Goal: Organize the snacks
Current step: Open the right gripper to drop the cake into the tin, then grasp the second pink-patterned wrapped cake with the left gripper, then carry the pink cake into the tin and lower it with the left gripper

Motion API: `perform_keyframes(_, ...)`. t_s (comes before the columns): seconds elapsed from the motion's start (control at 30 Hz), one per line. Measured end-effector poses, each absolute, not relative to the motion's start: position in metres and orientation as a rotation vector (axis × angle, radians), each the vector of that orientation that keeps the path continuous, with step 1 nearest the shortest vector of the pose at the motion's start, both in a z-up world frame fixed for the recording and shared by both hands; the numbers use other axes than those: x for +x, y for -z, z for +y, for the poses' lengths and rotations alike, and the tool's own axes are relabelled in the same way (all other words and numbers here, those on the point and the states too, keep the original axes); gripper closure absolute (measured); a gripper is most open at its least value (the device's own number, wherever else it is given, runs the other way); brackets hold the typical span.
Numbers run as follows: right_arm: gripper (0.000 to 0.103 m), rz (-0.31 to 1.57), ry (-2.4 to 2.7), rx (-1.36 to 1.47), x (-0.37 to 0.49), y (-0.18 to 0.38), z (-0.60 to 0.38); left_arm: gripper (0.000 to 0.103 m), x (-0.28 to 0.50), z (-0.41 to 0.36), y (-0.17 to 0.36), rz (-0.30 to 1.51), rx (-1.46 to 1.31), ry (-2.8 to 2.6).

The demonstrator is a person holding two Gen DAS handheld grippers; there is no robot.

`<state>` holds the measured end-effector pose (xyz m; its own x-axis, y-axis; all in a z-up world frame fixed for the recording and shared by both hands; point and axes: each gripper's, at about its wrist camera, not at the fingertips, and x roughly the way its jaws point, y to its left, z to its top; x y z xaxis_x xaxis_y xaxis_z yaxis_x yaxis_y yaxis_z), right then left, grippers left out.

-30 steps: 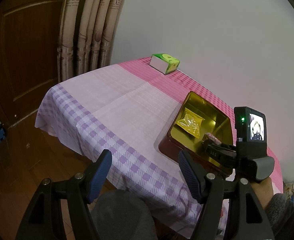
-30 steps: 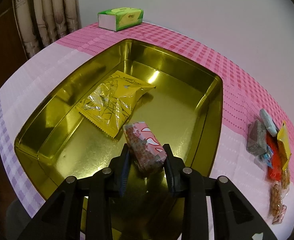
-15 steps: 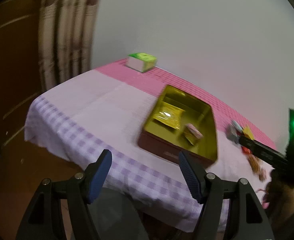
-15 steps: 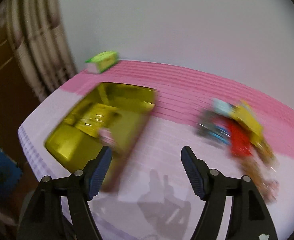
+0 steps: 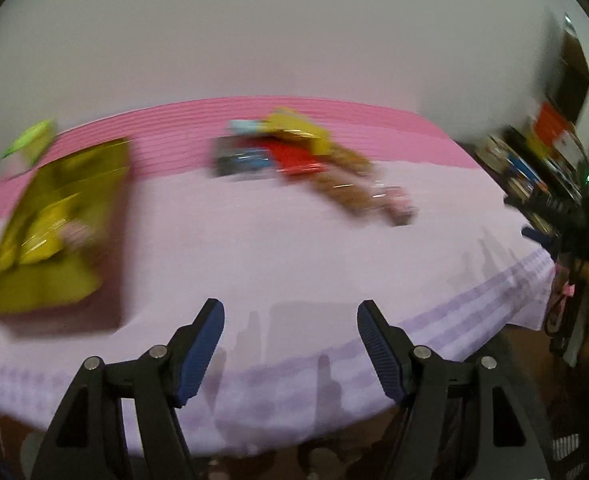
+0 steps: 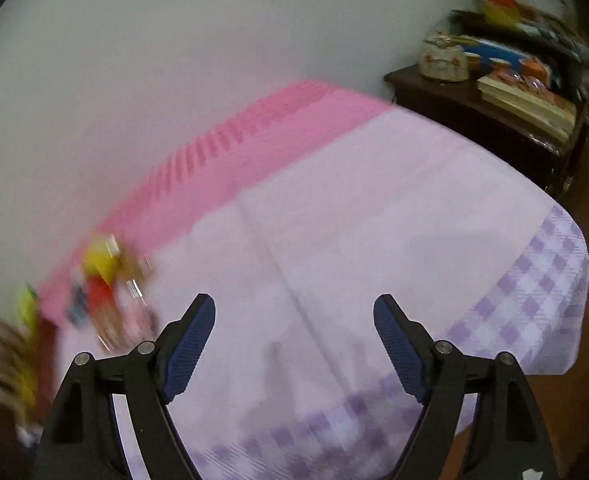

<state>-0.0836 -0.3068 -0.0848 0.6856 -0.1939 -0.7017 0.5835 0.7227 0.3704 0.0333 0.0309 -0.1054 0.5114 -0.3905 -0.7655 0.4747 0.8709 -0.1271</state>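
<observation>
Standing between pickups, by the look of it: table (image 5: 294, 248) under a pink and lilac cloth, gold tin (image 5: 54, 216) at its left end with a yellow packet and a small pink one blurred inside, and a heap of loose snacks (image 5: 294, 156) lying on the cloth well apart from the tin, toward the middle rear. Left gripper (image 5: 290, 344) spread wide with nothing between its blue pads, hanging above the near table edge. Right gripper (image 6: 294, 344) likewise spread wide and carrying nothing, pointed at bare cloth on the right half of the table. Judged next: bringing one gripper over the heap, singling out one packet at its fringe and closing on it alone, then carrying it to the tin; heavy blur in both views, so outlines of single packets not to be trusted. Shown by the left view only: tin interior, green box (image 5: 30, 140) behind it, full spread of the heap. Shown by the right view only: dark side cabinet (image 6: 486, 120) stacked with books and a pot beyond the table's right end; snacks there reduced to a smear at far left, tin all but out of frame.
</observation>
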Motion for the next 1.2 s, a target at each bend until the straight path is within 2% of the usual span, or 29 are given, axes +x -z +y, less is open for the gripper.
perform_keyframes(0.23,0.019,0.587,0.373,0.606,-0.089,0.052,-0.3,0.032,0.061,-0.094,0.115,0.952,0.103,0.669)
perform_keyframes(0.4,0.016,0.529,0.349,0.593,-0.094,0.033,-0.296,0.032,0.074,-0.136,0.137,0.956,0.147,0.586)
perform_keyframes(0.47,0.015,0.512,0.336,0.596,-0.096,0.029,-0.299,0.035,0.081,-0.138,0.144,0.963,0.142,0.548)
perform_keyframes(0.53,0.015,0.505,0.324,0.609,-0.094,0.027,-0.3,0.042,0.091,-0.143,0.149,0.974,0.147,0.519)
perform_keyframes(0.63,0.015,0.509,0.311,0.629,-0.092,0.029,-0.303,0.044,0.105,-0.149,0.155,0.979,0.146,0.486)
perform_keyframes(0.67,0.015,0.512,0.308,0.636,-0.092,0.03,-0.305,0.054,0.109,-0.151,0.157,0.981,0.145,0.477)
perform_keyframes(0.77,0.015,0.517,0.296,0.658,-0.09,0.034,-0.309,0.072,0.115,-0.158,0.16,0.991,0.16,0.473)
perform_keyframes(0.97,0.015,0.517,0.289,0.649,-0.089,0.033,-0.307,0.073,0.11,-0.156,0.148,0.988,0.161,0.503)
perform_keyframes(1.2,0.014,0.514,0.311,0.648,-0.092,0.034,-0.308,0.073,0.101,-0.142,0.102,0.898,0.136,0.513)
